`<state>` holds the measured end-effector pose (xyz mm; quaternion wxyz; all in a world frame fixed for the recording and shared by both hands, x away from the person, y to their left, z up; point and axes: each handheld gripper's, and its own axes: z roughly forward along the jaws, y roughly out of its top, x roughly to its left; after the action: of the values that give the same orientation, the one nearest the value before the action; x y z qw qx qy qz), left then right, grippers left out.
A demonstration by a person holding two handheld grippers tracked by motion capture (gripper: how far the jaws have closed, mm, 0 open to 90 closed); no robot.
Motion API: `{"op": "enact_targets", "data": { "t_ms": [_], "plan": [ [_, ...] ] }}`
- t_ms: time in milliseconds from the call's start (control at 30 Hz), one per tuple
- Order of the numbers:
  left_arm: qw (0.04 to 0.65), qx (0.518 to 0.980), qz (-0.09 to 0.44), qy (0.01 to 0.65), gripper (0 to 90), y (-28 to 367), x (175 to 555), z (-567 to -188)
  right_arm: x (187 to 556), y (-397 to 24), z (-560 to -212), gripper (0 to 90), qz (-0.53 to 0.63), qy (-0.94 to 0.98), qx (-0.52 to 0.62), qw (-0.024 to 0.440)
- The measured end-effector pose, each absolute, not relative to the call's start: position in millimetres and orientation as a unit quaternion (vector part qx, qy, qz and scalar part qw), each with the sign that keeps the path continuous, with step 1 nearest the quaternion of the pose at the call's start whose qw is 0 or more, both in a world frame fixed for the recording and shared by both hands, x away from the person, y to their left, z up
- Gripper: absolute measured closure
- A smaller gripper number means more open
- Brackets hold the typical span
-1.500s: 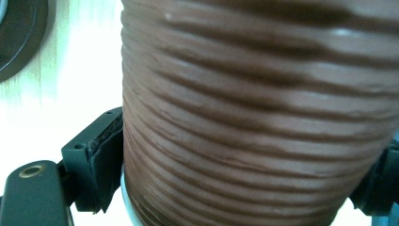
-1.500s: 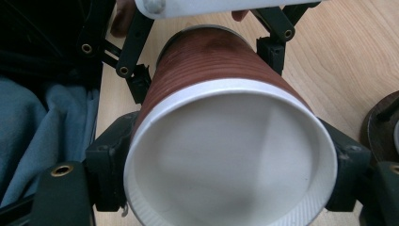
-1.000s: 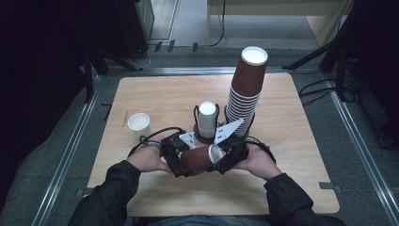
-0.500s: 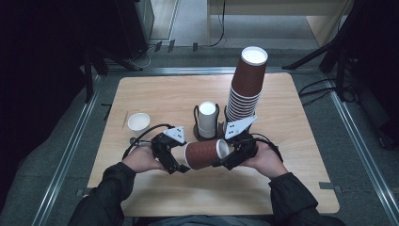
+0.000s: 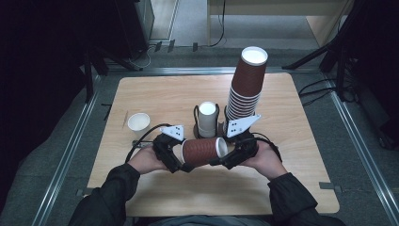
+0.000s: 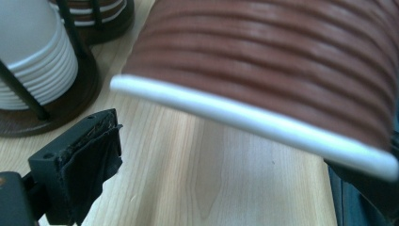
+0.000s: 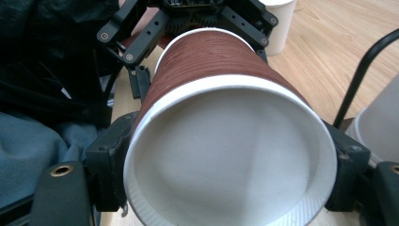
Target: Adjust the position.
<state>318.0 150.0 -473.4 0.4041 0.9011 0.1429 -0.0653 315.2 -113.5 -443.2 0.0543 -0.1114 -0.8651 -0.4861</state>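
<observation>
Two grippers meet over the near counter: our right gripper clamps the sideways brown cup at its rim; the left gripper's jaws are partly hidden, grip unclear.

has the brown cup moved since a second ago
Yes. The brown cup has shifted slightly right and toward the white cup holder; it sat left of it, now lies directly before it.

Table evenly lit from overhead, surroundings dark; brown cup blurred close-up in left gripper view, mild glare.
</observation>
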Motion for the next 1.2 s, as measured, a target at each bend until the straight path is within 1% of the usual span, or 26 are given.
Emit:
{"op": "enact_targets", "data": {
  "t_ms": [233,400,467,500,600,733,767,800,867,967,1000,1067,1133,1200],
  "plan": [
    [0.408,0.902,-0.065,0.124,0.0,142.0,315.2,-472.4,313.1,-106.8,-444.6,22.1,-0.494,-0.861,-0.104,0.065],
    [0.414,0.9,-0.064,0.124,0.2,142.9,314.8,-469.6,313.2,-105.3,-444.6,22.1,-0.502,-0.855,-0.107,0.069],
    [0.421,0.898,-0.051,0.118,5.8,144.4,312.8,-466.4,313.5,-105.4,-444.3,22.2,-0.504,-0.854,-0.108,0.067],
    [0.424,0.897,-0.038,0.114,6.8,145.4,311.7,-464.4,313.9,-106.1,-444.1,22.4,-0.509,-0.851,-0.107,0.066],
    [0.434,0.893,-0.035,0.11,8.5,147.9,311.7,-460.0,313.6,-108.3,-442.2,22.6,-0.52,-0.846,-0.103,0.062],
    [0.422,0.898,-0.056,0.115,10.1,146.5,313.8,-460.8,313.5,-108.2,-441.2,22.5,-0.519,-0.846,-0.106,0.064],
    [0.417,0.9,-0.054,0.114,10.3,146.7,314.1,-460.6,313.7,-107.5,-441.5,22.1,-0.516,-0.848,-0.106,0.064],
    [0.416,0.9,-0.062,0.119,10.3,147.1,314.9,-460.5,313.8,-107.1,-442.1,21.3,-0.513,-0.849,-0.107,0.064],
    [0.414,0.9,-0.06,0.123,10.9,150.2,316.6,-459.3,314.0,-106.8,-442.7,17.7,-0.509,-0.852,-0.111,0.062],
    [0.416,0.897,-0.067,0.131,11.1,155.9,318.8,-456.9,314.4,-108.2,-443.0,17.0,-0.503,-0.855,-0.114,0.061],
    [0.415,0.896,-0.081,0.135,11.1,158.2,320.0,-456.5,314.9,-109.0,-443.4,16.9,-0.502,-0.855,-0.113,0.062],
    [0.406,0.898,-0.091,0.143,11.1,161.4,320.9,-455.9,315.0,-110.5,-444.3,16.9,-0.492,-0.861,-0.115,0.055],
    [0.397,0.902,-0.089,0.145,11.2,163.1,320.3,-453.7,315.0,-111.4,-446.1,16.9,-0.48,-0.868,-0.115,0.052],
    [0.391,0.906,-0.074,0.142,11.2,163.7,319.2,-449.7,315.3,-111.4,-448.4,16.9,-0.469,-0.874,-0.116,0.049]
  ]
}}
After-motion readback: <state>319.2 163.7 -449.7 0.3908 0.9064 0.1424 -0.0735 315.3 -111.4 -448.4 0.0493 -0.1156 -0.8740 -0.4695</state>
